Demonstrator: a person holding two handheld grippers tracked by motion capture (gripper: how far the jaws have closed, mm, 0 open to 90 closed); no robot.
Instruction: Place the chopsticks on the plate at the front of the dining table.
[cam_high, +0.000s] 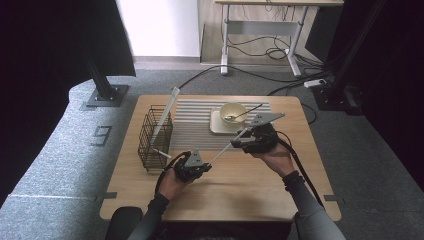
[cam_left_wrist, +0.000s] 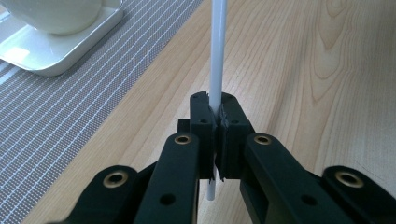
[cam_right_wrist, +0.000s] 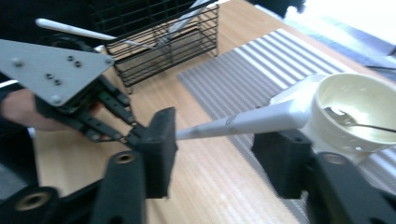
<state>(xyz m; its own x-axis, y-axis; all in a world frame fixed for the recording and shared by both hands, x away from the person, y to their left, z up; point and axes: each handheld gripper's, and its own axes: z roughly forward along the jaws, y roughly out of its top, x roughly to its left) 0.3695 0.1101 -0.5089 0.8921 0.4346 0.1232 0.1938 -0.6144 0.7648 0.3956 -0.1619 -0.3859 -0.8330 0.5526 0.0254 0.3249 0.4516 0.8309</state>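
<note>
**A:** so where was the white stick (cam_high: 227, 147) pointing? It ran diagonally above the table (cam_high: 250, 185), low near end in the left gripper (cam_high: 200, 166), far end rising toward the bowl (cam_high: 233, 114).

**B:** yep, left jaws were pinched tight on it (cam_left_wrist: 215, 70). The right gripper (cam_high: 246, 137) had its jaws spread wide, the thicker end (cam_right_wrist: 252, 122) sitting between them, not clamped.

**A:** counts?

**B:** one bowl on one white tray (cam_high: 216, 126), a spoon (cam_high: 242, 115) inside, one striped mat (cam_high: 195, 127), one wire basket (cam_high: 155, 137) holding two long utensils.
</note>
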